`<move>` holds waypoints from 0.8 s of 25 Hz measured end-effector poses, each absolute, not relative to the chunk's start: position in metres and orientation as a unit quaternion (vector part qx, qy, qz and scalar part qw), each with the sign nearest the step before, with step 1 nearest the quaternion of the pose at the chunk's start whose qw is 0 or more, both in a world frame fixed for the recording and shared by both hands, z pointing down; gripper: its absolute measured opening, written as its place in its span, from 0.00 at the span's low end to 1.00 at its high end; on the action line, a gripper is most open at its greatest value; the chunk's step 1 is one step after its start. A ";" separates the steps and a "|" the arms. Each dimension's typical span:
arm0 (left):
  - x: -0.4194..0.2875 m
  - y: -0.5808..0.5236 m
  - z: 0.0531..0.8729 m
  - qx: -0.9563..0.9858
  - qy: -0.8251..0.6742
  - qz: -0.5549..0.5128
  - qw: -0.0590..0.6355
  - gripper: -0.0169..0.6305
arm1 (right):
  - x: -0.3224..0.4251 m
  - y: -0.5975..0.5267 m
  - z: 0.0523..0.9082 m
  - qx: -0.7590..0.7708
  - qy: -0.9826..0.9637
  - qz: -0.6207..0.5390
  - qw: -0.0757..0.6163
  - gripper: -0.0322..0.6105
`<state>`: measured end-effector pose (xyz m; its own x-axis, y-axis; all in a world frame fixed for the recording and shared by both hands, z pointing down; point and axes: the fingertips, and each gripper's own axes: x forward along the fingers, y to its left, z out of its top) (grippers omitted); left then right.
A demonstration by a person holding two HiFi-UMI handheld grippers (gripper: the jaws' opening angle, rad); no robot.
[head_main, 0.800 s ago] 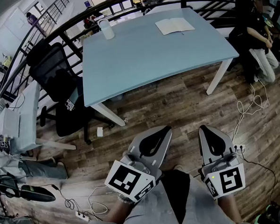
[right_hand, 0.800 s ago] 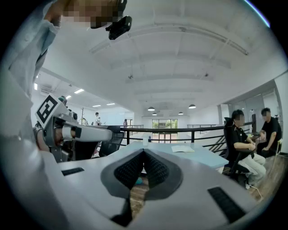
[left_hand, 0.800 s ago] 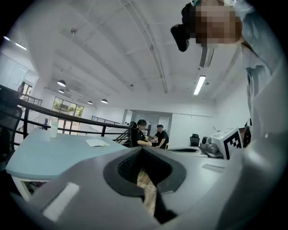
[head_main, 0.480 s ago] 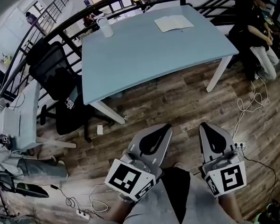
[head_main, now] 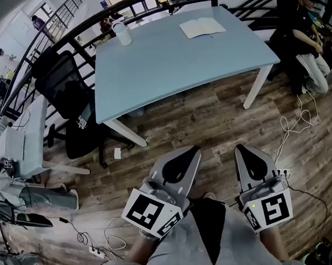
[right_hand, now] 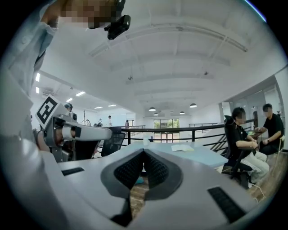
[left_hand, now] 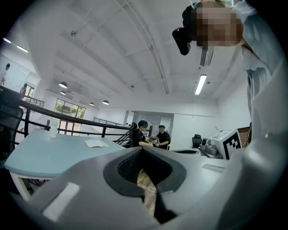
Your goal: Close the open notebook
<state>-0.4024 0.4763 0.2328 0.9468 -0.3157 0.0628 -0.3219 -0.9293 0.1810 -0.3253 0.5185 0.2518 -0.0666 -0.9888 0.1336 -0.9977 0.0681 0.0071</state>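
**A:** Start close in. Where do the hands sit relative to the table (head_main: 167, 67)?

**B:** Both are well short of its near edge, over the wooden floor. The left gripper (head_main: 194, 153) has its jaws pressed together on nothing. The right gripper (head_main: 242, 152) is the same, with its pads meeting and only floor visible below them.

**A:** And the notebook (head_main: 202, 27)?

**B:** It is right across the table, near the far edge and toward the far right corner. It lies open and flat, with its long spread running roughly along that edge. The spine seems to cross it, pointing back toward the person.

**A:** Which hand is nearer?

**B:** Neither by much, since it lies ahead and roughly between them. With the book on the table's right half, I'd judge the right one slightly better placed. Either way, the whole table must be crossed first.

**A:** Anything beside it?

**B:** Only a bottle (head_main: 122, 34) at the far left corner, well apart.
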 end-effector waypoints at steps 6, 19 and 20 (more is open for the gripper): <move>-0.381 0.492 0.229 0.982 -0.162 0.012 0.091 0.03 | -0.307 0.534 0.250 0.679 -0.731 0.038 0.055 0.05; -0.351 0.489 0.233 0.987 -0.138 0.020 0.084 0.03 | -0.268 0.544 0.260 0.713 -0.698 0.048 0.050 0.05; -0.349 0.486 0.234 0.987 -0.135 0.021 0.084 0.03 | -0.266 0.542 0.261 0.715 -0.695 0.049 0.049 0.05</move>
<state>-0.3487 0.4863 0.2341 0.9627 -0.2627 0.0641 -0.2697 -0.9497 0.1594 -0.2659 0.5418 0.2608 0.0281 -0.9900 0.1386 -0.9996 -0.0282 0.0013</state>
